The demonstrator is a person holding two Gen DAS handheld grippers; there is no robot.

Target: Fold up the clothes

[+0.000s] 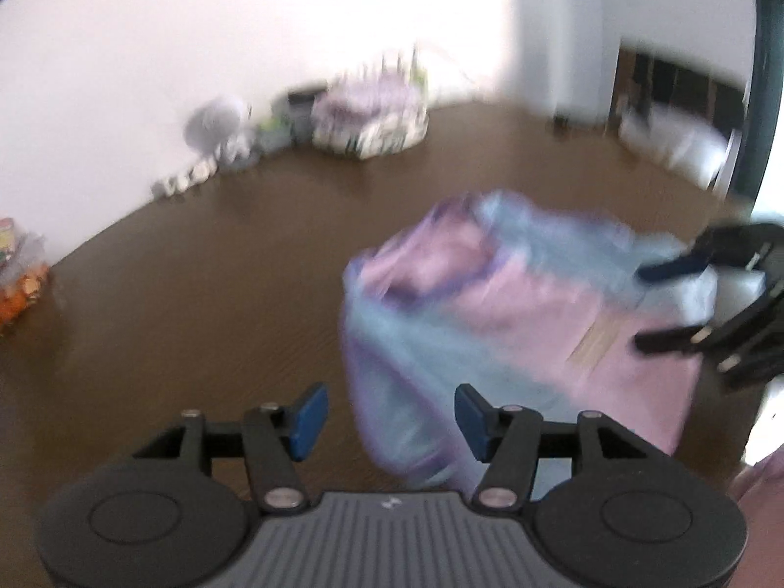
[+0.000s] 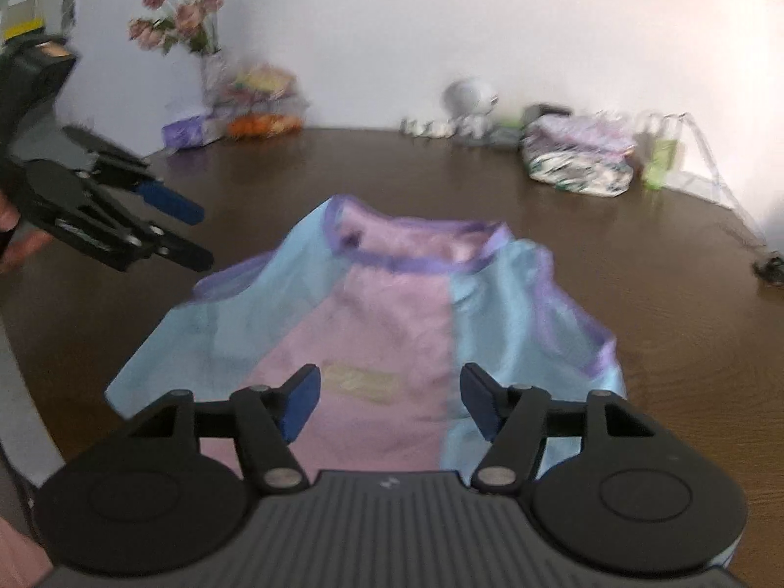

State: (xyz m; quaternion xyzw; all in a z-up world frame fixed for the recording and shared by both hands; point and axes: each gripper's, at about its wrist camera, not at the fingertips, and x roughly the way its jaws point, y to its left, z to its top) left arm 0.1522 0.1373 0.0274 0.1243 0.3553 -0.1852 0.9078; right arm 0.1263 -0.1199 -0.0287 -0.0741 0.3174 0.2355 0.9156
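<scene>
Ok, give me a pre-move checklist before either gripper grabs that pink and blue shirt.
1. Left gripper open: ok.
2. Right gripper open: ok.
3. Shirt free of both grippers: ok, neither pinches cloth.
4. Shirt lying flat on the table: not ok, sleeves look bunched.
5. Collar pointing away from the right gripper: ok.
6. Folded clothes pile apart from the shirt: ok.

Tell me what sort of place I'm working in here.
Likely a home room: a brown wooden table against a white wall, with a vase of pink flowers, a small white figurine and a folded pile of clothes at its far edge. A pink-and-blue shirt lies between both open grippers.
</scene>
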